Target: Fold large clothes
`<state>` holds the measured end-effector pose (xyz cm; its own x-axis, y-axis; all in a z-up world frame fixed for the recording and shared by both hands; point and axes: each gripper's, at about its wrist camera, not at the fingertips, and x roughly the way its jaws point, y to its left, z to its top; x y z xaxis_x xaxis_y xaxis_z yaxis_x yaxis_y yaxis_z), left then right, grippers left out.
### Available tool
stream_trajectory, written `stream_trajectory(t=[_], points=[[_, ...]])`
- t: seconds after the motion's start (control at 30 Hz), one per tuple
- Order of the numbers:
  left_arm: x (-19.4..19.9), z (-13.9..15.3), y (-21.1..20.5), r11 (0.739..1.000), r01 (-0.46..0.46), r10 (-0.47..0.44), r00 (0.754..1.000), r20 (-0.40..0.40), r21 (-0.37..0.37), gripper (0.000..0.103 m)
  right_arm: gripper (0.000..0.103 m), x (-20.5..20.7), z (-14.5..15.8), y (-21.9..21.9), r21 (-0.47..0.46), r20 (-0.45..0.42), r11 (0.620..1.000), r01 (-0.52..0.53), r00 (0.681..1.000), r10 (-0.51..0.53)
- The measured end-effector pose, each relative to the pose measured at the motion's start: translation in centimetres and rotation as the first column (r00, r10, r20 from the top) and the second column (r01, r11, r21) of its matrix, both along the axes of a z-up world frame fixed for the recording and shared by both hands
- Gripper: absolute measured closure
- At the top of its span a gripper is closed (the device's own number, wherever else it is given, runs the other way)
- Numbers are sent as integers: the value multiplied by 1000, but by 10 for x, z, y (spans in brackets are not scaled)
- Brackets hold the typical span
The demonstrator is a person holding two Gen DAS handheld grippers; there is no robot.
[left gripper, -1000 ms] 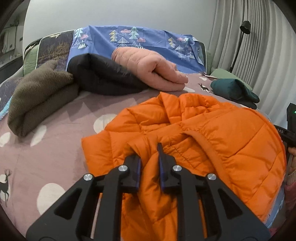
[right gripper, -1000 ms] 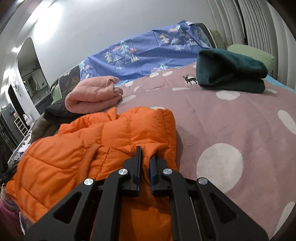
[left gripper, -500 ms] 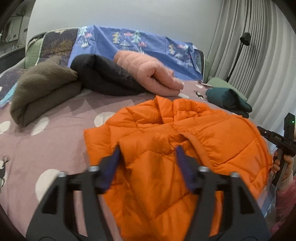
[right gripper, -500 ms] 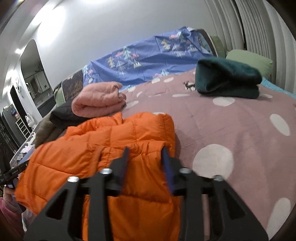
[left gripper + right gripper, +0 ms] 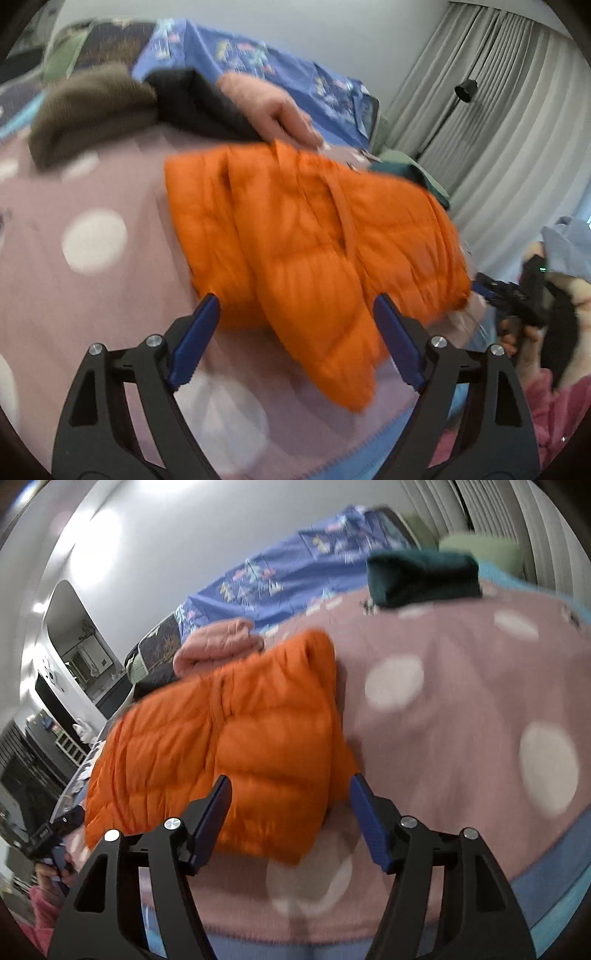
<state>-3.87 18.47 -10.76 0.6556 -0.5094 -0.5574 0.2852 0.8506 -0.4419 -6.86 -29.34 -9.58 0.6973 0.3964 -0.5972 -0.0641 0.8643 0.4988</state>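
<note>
My left gripper (image 5: 295, 306) stands wide, its jaws having just been opening; the near edge of the orange puffer jacket (image 5: 306, 236) shows in the gap between the blue pads (image 5: 195, 339), which do not press on it. My right gripper (image 5: 290, 788) is the same: jaws just opened, spread apart, the jacket's (image 5: 229, 746) lower corner lying loose between its fingers without being pinched. The jacket lies folded on the mauve polka-dot bedspread (image 5: 461, 709), close to the bed's near edge. Beyond it, in the left view, a brown fleece (image 5: 92, 110), a black garment (image 5: 195, 99) and a pink quilted jacket (image 5: 269, 107) lie folded in a row. To the right rests a folded dark-green garment (image 5: 424, 576). Farthest back a blue patterned sheet (image 5: 288, 579) drapes the headboard, with grey curtains (image 5: 498, 129) alongside.
</note>
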Motion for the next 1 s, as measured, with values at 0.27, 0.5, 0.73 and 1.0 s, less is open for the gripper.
stream_trajectory(t=[0.27,0.5,0.73,1.0], points=[[-8,-23,-38,984,161,-167,983,-82,-75,86,97,-8,3,5,126,13,991,-47,999,46],[-46,67,-42,983,181,-177,966,188,-2,91,98,-63,104,9,56,309,994,-90,949,69],[-95,162,-38,991,120,-135,872,470,62,91,98,-102,187,21,-57,542,996,-69,836,88],[-51,196,-53,983,0,-89,877,473,185,91,98,-24,214,30,-137,508,990,22,860,51]])
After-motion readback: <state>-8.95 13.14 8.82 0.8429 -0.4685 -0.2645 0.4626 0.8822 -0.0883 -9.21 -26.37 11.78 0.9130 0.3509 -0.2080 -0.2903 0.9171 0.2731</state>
